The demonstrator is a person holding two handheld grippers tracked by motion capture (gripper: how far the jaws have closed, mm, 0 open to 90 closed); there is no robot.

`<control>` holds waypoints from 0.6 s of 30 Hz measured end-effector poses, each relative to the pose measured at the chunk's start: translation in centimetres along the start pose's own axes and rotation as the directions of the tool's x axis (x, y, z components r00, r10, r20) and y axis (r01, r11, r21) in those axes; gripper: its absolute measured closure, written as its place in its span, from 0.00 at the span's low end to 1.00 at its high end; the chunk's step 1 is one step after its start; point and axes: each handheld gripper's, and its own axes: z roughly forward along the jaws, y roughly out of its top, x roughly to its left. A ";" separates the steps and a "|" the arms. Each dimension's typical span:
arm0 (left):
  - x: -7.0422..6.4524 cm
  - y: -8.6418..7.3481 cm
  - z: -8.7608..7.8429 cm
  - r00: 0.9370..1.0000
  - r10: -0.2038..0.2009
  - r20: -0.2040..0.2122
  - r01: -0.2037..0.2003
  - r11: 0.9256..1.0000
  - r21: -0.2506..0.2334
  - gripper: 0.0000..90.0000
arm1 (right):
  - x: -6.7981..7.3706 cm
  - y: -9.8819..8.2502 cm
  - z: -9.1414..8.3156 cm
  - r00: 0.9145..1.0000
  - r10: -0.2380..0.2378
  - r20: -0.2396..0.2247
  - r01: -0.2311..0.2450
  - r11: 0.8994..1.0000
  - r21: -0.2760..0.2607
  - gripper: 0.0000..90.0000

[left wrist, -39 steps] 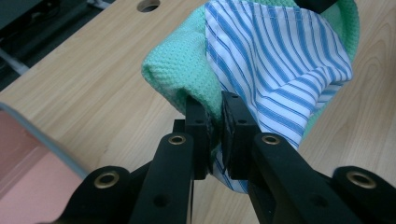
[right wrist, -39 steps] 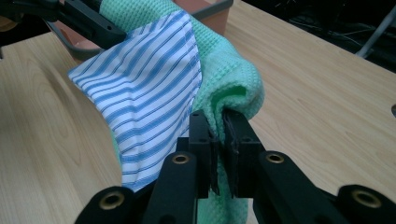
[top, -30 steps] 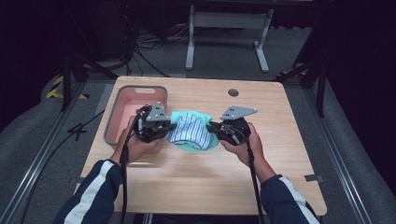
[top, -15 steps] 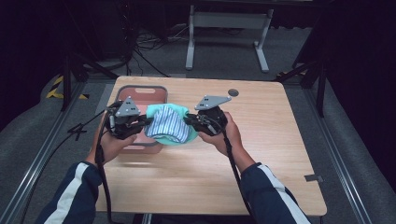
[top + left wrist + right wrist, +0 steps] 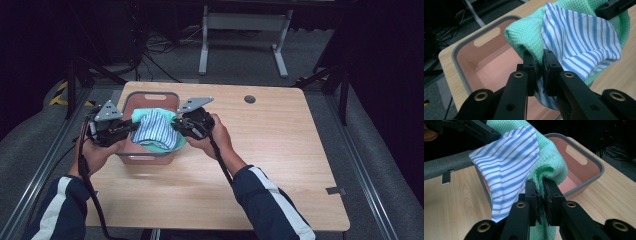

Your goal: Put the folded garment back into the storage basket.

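Observation:
A bundle of cloth hangs between my two grippers over a pink bin point(image 5: 150, 96): a green waffle-weave towel point(image 5: 172, 146) folded with a blue-and-white striped cloth point(image 5: 155, 129). My left gripper point(image 5: 134, 126) is shut on the bundle's left edge; its jaws pinch the green towel point(image 5: 527, 32) and the striped cloth point(image 5: 584, 42) together. My right gripper point(image 5: 176, 126) is shut on the opposite edge, with the green towel point(image 5: 551, 162) and striped cloth point(image 5: 509, 167) caught in its jaws. The pink bin point(image 5: 464, 65) lies open below, its grey-rimmed wall point(image 5: 596, 173) behind the bundle.
The wooden table point(image 5: 270, 150) stretches bare to the right and front of the bin, with a round cable hole point(image 5: 249, 99) at its back. Metal rails run along both sides. Dark floor with cables and a white stand point(image 5: 240, 22) lies beyond.
Both grippers have carried the cloth bundle leftward and slightly up, from the middle of the table to over the pink bin. Both stayed shut on it.

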 end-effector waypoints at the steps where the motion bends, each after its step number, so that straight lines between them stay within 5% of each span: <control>1: 0.0 0.0 0.0 1.000 0.000 0.000 0.000 1.000 0.000 0.92 | 0.0 0.0 0.0 1.000 0.000 0.000 0.000 1.000 0.000 0.92; 18: 2.5 -1.7 0.5 0.997 -0.039 -0.064 0.041 0.999 0.032 0.92 | 0.3 1.2 5.2 1.000 0.011 -0.011 -0.011 1.000 0.028 0.92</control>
